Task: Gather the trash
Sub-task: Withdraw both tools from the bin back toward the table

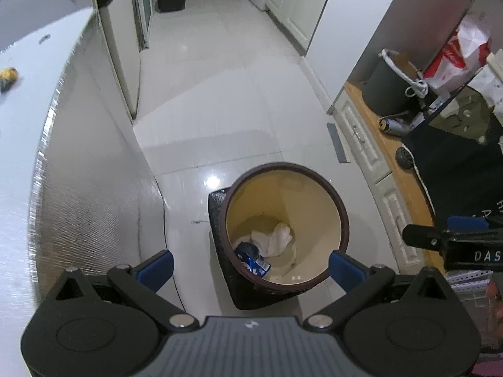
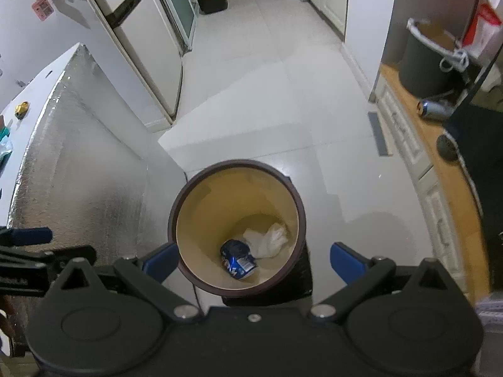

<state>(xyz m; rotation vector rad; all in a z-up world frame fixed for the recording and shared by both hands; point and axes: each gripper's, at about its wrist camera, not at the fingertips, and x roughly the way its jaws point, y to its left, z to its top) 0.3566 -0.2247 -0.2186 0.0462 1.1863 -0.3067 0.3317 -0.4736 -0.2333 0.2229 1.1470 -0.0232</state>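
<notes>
Blue crushed can (image 2: 238, 259), white tissue (image 2: 267, 240) in bin (image 2: 185, 188): light, soft. I hold both grippers (image 1: 250, 262) (image 2: 253, 260) wide, empty; next grab by can's middle.

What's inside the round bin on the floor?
In the bin you can see a crushed blue can and a crumpled white tissue beside it at the bottom. Anything lying under them is covered, so that can't be seen.

Both wrist views look steeply down from above; both share the bin (image 1: 287, 220) (image 2: 235, 226) – side by side.
</notes>
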